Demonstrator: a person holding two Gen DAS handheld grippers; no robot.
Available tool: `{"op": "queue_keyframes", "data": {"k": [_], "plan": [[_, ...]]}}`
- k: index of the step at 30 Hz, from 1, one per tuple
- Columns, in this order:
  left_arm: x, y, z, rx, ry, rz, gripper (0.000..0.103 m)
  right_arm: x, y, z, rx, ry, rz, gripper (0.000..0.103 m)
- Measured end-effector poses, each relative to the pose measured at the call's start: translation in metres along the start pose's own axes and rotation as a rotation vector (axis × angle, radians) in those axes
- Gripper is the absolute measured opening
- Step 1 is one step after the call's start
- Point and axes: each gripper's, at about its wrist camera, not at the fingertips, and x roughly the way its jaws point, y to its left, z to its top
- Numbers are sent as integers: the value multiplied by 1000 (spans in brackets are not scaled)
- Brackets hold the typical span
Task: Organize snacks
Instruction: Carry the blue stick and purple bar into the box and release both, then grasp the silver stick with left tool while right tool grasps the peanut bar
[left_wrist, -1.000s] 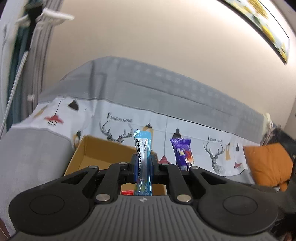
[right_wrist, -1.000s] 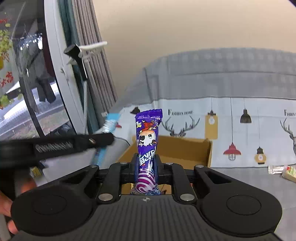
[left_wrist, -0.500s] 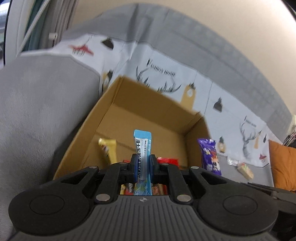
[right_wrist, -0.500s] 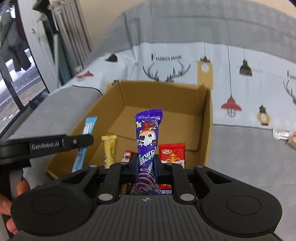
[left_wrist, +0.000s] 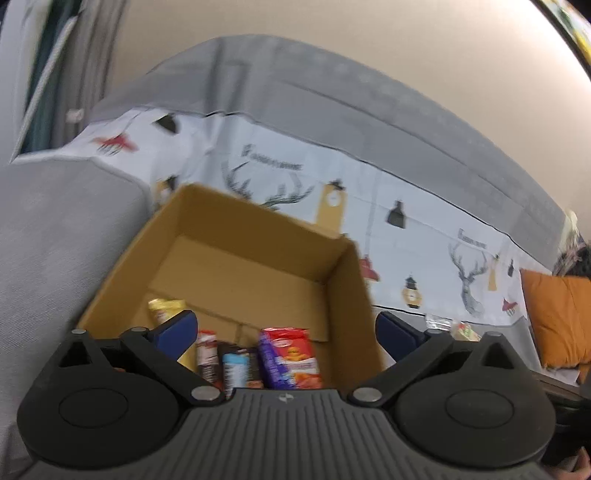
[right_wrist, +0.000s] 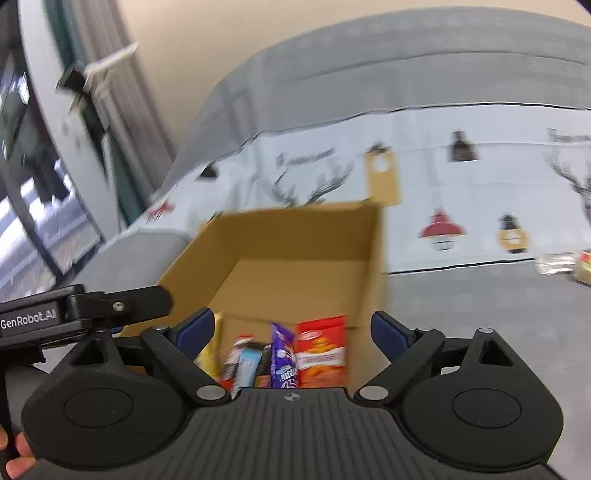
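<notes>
An open cardboard box (left_wrist: 343, 295) (right_wrist: 373, 266) stands on the grey sofa. Several snack packets lie in its near end: a light blue stick (left_wrist: 236, 371) (right_wrist: 248, 365), a purple packet (left_wrist: 269, 360) (right_wrist: 282, 356), a red-orange bag (left_wrist: 295, 354) (right_wrist: 320, 349), a yellow bar (left_wrist: 166, 308) (right_wrist: 210, 360) and a brown bar (left_wrist: 207, 354). My left gripper (left_wrist: 284, 330) is open and empty above the box's near end. My right gripper (right_wrist: 291, 330) is open and empty just over the same spot. The left gripper's body (right_wrist: 74, 310) shows at the left of the right wrist view.
A printed white cover with deer and lamps (left_wrist: 406, 229) (right_wrist: 461, 192) drapes the sofa back. Two loose snacks (left_wrist: 454, 328) (right_wrist: 565, 262) lie on the seat to the right of the box. An orange cushion (left_wrist: 557, 314) sits far right. A window and curtain (right_wrist: 44, 155) are at left.
Both grippers opened and let go: the blue stick and the purple packet now lie in the box with the other snacks. Both cameras have tilted up a little.
</notes>
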Motion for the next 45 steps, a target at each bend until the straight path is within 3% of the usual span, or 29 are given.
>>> {"op": "queue_keyframes", "data": {"k": [8,12,17,23,26,30,32,34,35,36,37,39,41,43,45], "plan": [[71,-105,-17,330,20,-134,103,-49,-128,-3,-16,-113,-137,100],[125,-154,-26,412,41,-193,103,-51,-202,-1,-18,-142,-203,100],[197,-214,-36,502,73,-271,103,-26,-278,-4,-99,-177,-278,100],[298,-281,-47,663,133,-370,99,28,-355,6,-114,-100,-364,98],[347,-303,-52,702,162,-395,98,50,-381,15,-118,-49,-301,92],[401,-322,-60,736,225,-495,87,68,-397,17,-229,-12,-260,92],[413,-331,-70,811,223,-541,82,79,-416,15,-183,13,-230,92],[418,-337,-81,895,210,-565,55,83,-424,11,-156,30,-195,85],[417,-339,-87,925,198,-565,54,84,-424,9,-165,39,-182,79],[415,-341,-92,955,178,-553,45,83,-423,8,-175,51,-178,56],[413,-342,-96,974,167,-533,35,81,-422,8,-174,53,-177,43],[410,-342,-96,948,192,-486,32,74,-423,12,-118,77,-180,39],[401,-341,-96,921,222,-405,29,65,-417,10,-108,93,-242,39],[387,-338,-99,901,228,-294,16,55,-412,5,-59,126,-301,39],[369,-327,-104,810,255,-287,14,42,-408,-4,63,129,-306,39]]}}
